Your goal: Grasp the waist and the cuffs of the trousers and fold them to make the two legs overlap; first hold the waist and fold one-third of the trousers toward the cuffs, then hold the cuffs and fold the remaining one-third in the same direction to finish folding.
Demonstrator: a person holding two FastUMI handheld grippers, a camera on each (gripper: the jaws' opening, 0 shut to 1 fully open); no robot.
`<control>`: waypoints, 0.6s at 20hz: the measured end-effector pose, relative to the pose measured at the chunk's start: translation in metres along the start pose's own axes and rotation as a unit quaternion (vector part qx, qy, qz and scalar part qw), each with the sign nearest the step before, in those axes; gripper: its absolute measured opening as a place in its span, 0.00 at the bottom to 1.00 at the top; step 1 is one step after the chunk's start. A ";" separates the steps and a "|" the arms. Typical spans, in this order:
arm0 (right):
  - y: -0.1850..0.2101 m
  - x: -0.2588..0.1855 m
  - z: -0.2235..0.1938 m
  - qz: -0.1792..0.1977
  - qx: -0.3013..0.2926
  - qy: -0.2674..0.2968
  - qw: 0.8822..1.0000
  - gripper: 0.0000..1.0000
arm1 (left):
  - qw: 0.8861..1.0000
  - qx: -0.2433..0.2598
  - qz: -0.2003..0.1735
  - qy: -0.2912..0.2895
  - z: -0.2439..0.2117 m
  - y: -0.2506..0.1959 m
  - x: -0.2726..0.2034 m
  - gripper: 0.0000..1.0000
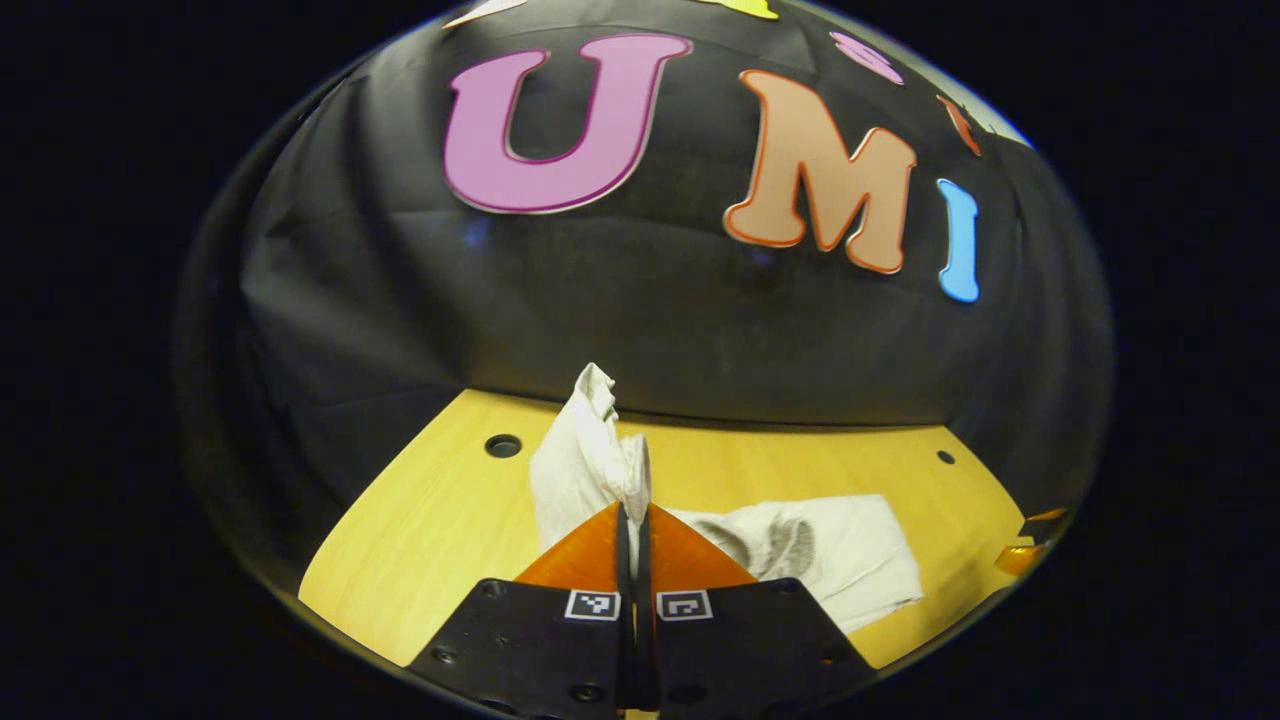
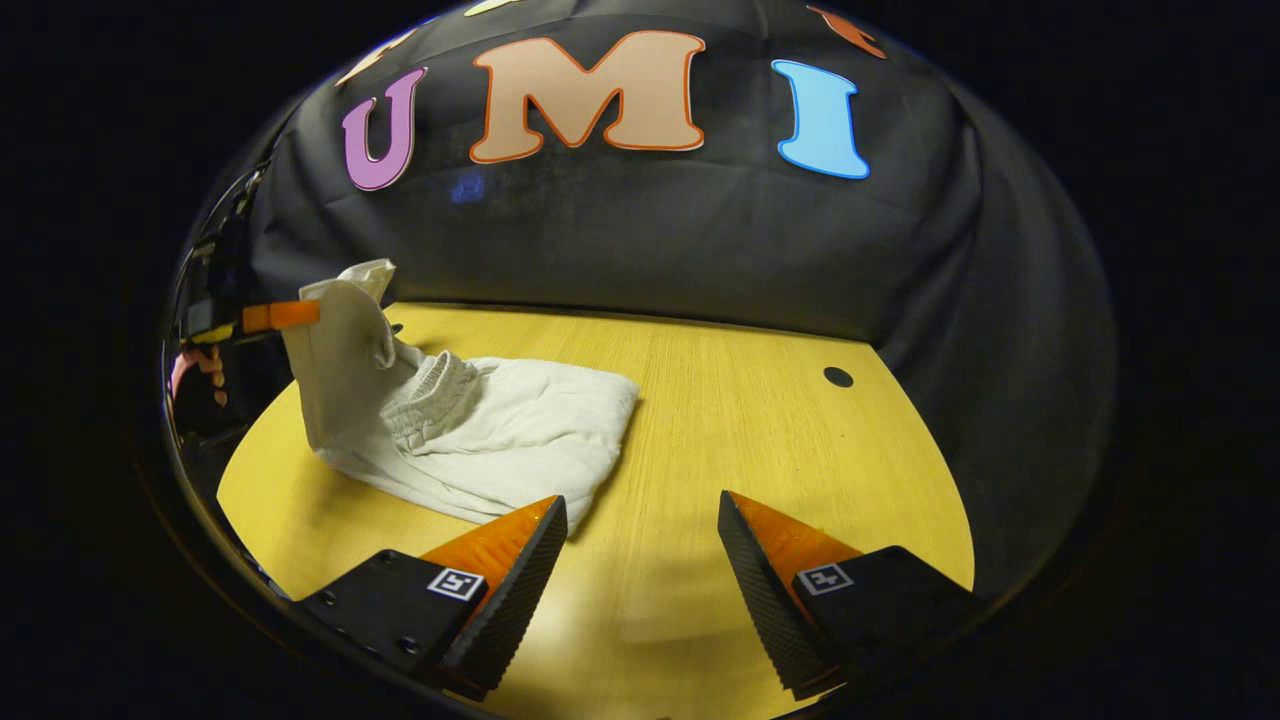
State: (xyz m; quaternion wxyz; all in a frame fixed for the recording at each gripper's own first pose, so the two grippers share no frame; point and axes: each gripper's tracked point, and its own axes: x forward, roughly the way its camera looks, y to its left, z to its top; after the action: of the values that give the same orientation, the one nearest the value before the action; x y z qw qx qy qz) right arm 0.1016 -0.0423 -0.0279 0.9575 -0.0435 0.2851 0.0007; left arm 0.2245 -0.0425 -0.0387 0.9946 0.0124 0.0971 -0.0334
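Lifting: left gripper (image 1: 634, 520) has one end of the white trousers (image 2: 480, 430) pinched and raised off the table (image 2: 760, 420); looks like the last fold in progress, judging by how compact the bundle is.
Left jaws: pressed together on cloth, fabric sticking up between the tips in a bunched peak in the left gripper view.
Which end held: likely the cuffs, since the elastic waistband (image 2: 432, 392) lies gathered on top of the pile in the right gripper view; can't confirm.
Right gripper (image 2: 640, 545): jaws spread wide, nothing between them, hovering over bare table at the near edge, just beside the trousers' near right corner.
Why right is there: probably free to pin or smooth the stack while the left carries its end over; a judgement only.
Trousers location: left half of the table in the right gripper view, most of it flat and already layered, left end hanging up from the left gripper (image 2: 285, 316).
Hand: a person's hand (image 2: 200, 372) behind the left gripper at far left of the right gripper view.
Table: yellow wood, small holes (image 2: 838, 377) near the far edge.
Progress: late stage, one flap left to lay down.
Risk: thin pinch at the cloth edge may slip; lifted flap could drag the lower layers out of line.
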 end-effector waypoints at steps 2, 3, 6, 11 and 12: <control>-0.008 -0.005 -0.003 0.010 0.003 -0.003 1.000 0.98 | 1.000 0.012 -0.019 -0.007 0.013 -0.040 0.001 0.00; -0.012 -0.006 -0.004 0.013 0.002 -0.003 1.000 0.97 | 0.999 0.018 -0.028 -0.009 0.017 -0.059 -0.001 0.00; -0.028 -0.012 -0.012 0.016 -0.003 -0.001 1.000 0.97 | 0.998 0.035 -0.058 -0.012 0.025 -0.112 -0.004 0.00; -0.056 -0.023 -0.020 0.013 0.008 -0.006 1.000 0.97 | 0.991 0.075 -0.111 0.006 0.006 -0.188 -0.012 0.00; -0.062 -0.025 -0.022 0.011 0.012 -0.007 1.000 0.98 | 0.989 0.084 -0.118 0.011 -0.002 -0.200 -0.014 0.00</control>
State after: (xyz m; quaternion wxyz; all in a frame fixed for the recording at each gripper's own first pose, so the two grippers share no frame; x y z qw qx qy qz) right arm 0.0702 -0.1053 -0.0277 0.9599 -0.0291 0.2787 0.0079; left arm 0.1967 -0.2412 -0.0417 0.9781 0.0848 0.1055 -0.1581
